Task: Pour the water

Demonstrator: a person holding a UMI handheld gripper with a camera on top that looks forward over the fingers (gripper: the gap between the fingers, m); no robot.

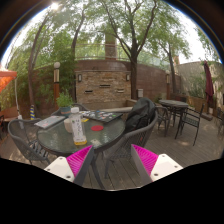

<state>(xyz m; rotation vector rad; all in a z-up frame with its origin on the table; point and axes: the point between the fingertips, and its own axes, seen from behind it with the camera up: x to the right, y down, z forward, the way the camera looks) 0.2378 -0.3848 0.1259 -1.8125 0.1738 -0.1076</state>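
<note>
A clear bottle [76,127] with a pale cap and yellowish lower part stands upright on a round glass patio table [60,135], ahead of my fingers and a little to the left. My gripper [112,160] is open, its pink pads [80,160] spread wide with nothing between them, only a dark metal chair [132,132] and paving beyond. The bottle is well out of reach of the fingers. No cup or glass shows clearly on the table.
Papers and small items [99,117] lie on the table top. Dark metal chairs [25,140] ring the table. A second table with chairs [178,110] stands at the right. A brick wall and fireplace [103,85] and trees close off the back.
</note>
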